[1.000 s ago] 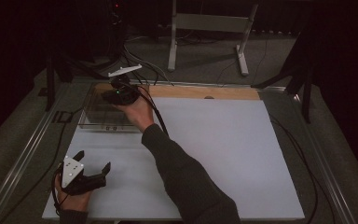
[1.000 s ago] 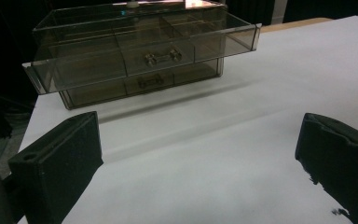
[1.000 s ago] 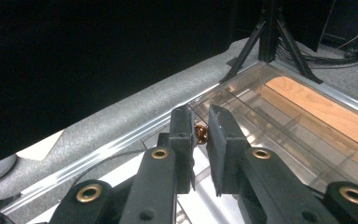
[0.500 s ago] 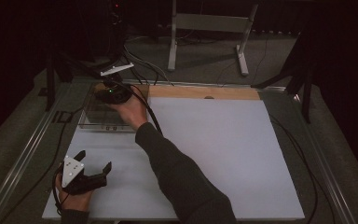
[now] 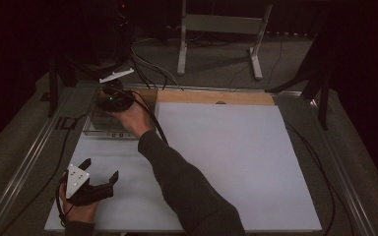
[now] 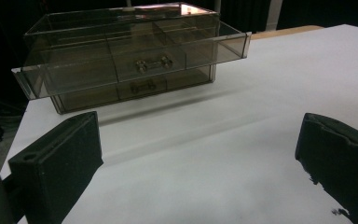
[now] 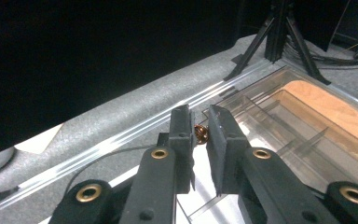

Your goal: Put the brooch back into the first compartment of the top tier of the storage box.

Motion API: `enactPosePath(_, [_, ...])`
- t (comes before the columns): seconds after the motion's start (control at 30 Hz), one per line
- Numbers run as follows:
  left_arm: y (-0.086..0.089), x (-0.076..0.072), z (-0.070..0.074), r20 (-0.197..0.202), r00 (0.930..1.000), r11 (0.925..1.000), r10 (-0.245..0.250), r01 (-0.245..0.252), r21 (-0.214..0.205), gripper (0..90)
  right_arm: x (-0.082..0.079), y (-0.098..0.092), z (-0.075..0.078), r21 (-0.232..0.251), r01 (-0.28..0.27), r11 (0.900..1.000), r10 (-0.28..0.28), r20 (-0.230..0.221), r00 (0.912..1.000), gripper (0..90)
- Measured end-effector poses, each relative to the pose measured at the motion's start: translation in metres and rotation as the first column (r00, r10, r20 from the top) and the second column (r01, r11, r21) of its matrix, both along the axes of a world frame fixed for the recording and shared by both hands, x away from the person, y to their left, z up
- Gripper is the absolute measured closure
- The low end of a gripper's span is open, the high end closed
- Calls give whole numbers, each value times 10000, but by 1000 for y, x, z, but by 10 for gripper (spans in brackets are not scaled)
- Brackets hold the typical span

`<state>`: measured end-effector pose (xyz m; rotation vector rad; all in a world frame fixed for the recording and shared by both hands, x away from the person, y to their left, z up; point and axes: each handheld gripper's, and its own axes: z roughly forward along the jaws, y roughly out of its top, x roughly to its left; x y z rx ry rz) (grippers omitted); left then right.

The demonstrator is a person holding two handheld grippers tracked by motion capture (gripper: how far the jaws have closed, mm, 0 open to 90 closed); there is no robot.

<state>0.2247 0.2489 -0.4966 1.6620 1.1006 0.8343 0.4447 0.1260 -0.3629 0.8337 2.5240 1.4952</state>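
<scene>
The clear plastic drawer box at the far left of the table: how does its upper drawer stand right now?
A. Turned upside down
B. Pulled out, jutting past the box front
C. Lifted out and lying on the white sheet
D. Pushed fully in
B. In the left gripper view the upper drawer of the clear drawer box juts forward beyond the lower drawer, which sits flush in the box.

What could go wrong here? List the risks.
1. The right gripper pinches a small coppery ring-like item only at its tips, above the clear acrylic drawer organizer; it might slip and fall outside the compartments.
2. The organizer's top drawer is pulled out and overhangs; pressing down on it could tip the organizer.
3. The right gripper's cable trails beside the organizer and could snag it.
</scene>
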Motion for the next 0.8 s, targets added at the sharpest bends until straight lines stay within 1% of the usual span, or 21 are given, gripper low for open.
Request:
enactPosePath(0.1, [-1, 0, 0, 19, 10000, 10000, -18, 18, 13, 11, 0, 1, -2, 29, -5, 10000, 6, -100, 9999, 808])
enactPosePath(0.27, [-1, 0, 0, 8, 10000, 10000, 1, -1, -11, 11, 1, 4, -4, 86, -12, 10000, 13, -132, 9999, 808])
enactPosePath(0.4, [-1, 0, 1, 33, 10000, 10000, -41, 41, 10, 11, 1, 5, -6, 44, 9, 10000, -8, -205, 9998, 808])
enactPosePath(0.63, [-1, 0, 1, 43, 10000, 10000, -24, 24, -12, 11, 3, 8, -14, -118, 42, 9999, -47, -386, 9992, 808])
enactPosePath(0.67, [-1, 0, 1, 53, 10000, 10000, -21, 21, -21, 11, 4, 9, -16, -222, 61, 9997, -70, -404, 9992, 808])
enactPosePath(0.8, [-1, 0, 1, 68, 10000, 10000, -27, 27, -28, 11, 3, 12, -21, -358, -9, 9994, -9, -506, 9987, 807])
